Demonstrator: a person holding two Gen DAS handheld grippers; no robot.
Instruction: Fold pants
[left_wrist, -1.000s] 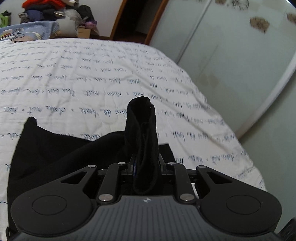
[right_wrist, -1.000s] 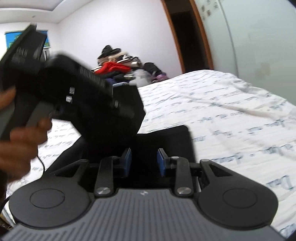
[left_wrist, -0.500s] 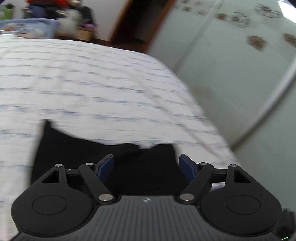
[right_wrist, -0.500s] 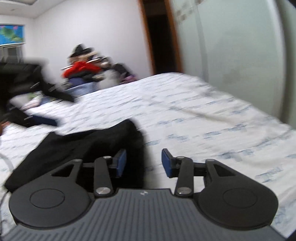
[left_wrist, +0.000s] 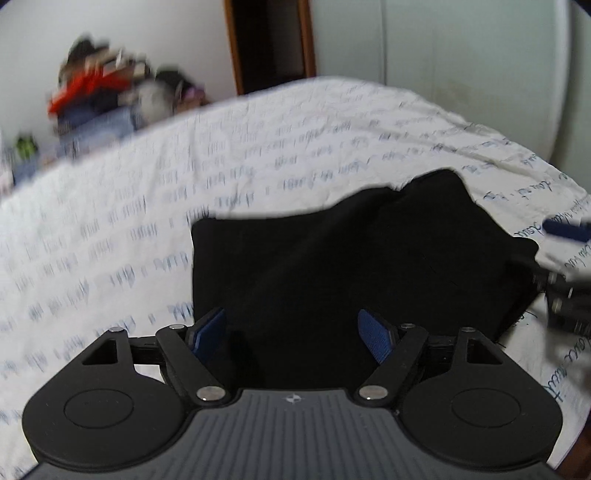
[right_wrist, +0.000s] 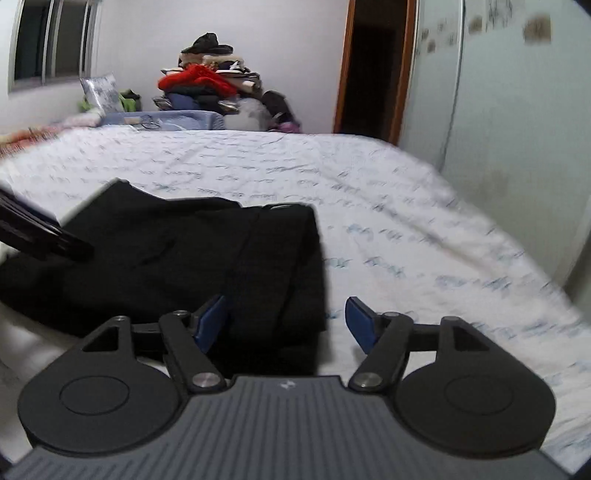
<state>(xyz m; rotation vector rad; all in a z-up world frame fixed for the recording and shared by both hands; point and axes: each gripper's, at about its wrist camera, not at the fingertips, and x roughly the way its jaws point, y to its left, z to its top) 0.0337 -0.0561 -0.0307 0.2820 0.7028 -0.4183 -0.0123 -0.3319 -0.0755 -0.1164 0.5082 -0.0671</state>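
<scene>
The black pants lie folded in a flat, roughly square bundle on the white bed sheet. My left gripper hovers over their near edge, open, its blue pads wide apart and pressing on nothing. In the right wrist view the pants spread to the left. My right gripper is over their right edge with its jaws opening; the cloth lies under the gap and the pads do not press on it. Each gripper shows at the edge of the other's view: the right gripper and the left gripper.
The sheet, printed with blue script, stretches bare to the right and far side. A pile of clothes stands beyond the bed's far end. A dark doorway and pale wardrobe doors border the right.
My left gripper let go of the raised strip of black cloth and opened wide. My right gripper's pads spread apart. The pants now lie flat, and both views swung sideways.
</scene>
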